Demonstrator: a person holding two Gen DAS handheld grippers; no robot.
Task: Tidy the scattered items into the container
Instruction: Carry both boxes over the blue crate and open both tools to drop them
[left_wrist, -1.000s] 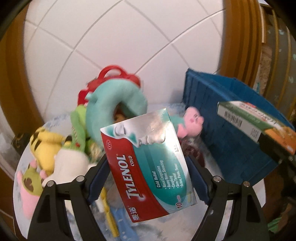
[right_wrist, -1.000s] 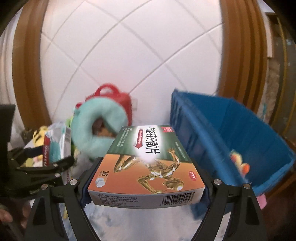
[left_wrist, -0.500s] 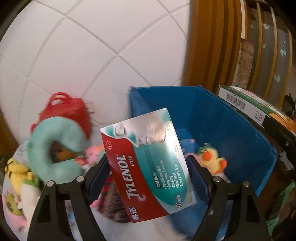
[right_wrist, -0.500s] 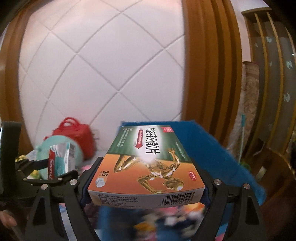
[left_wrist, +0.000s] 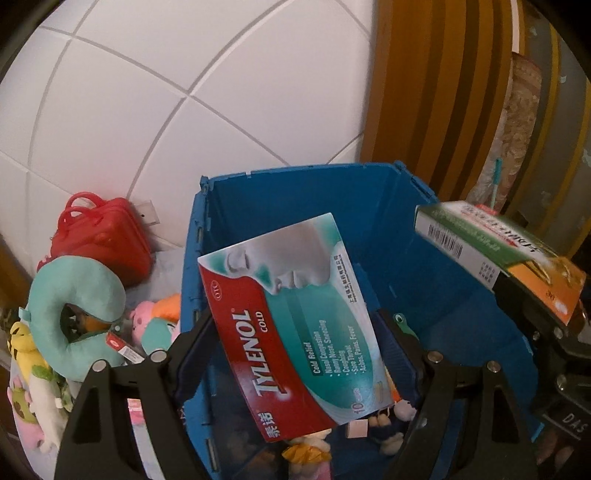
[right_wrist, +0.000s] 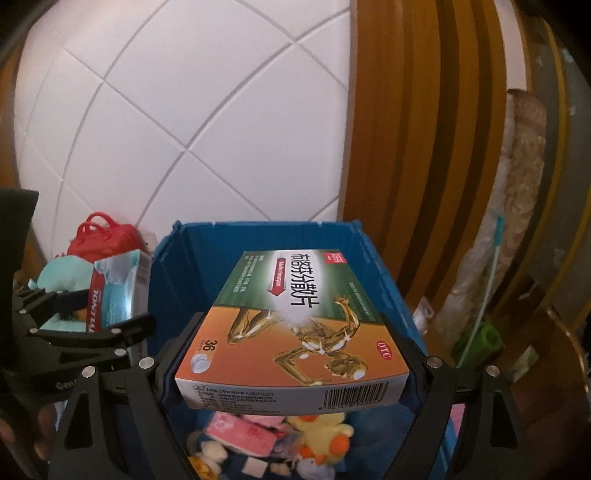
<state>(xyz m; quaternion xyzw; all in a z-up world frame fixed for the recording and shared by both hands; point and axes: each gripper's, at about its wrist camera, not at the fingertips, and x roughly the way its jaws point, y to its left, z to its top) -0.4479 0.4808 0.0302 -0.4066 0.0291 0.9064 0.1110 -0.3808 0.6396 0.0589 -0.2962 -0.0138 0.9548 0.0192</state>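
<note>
**Ann:** White diagonal tiles and brown wooden trim are filling the background, and up close the left gripper (left_wrist: 295, 354) is pinching the Tylenol box (left_wrist: 291, 325) between its two fingers, tilted, hanging over the blue crate's (left_wrist: 369, 206) near-left corner.

**Bo:** And the right gripper (right_wrist: 291, 365) is clamping the orange-and-green medicine box (right_wrist: 295, 325) flat, sitting right above the crate's open mouth.

**Ann:** Looking down past it, a yellow duck plush (right_wrist: 325, 439) and a pink packet (right_wrist: 243, 432) are lying on the crate floor with other small toys.

**Bo:** Left of the crate, a teal neck pillow (left_wrist: 70, 314) is resting on a heap of soft toys, a pink pig plush (left_wrist: 142, 319) tucked just beside it.

**Ann:** Farther back, a red handbag (left_wrist: 99, 236) is leaning against the tiled wall.
</note>
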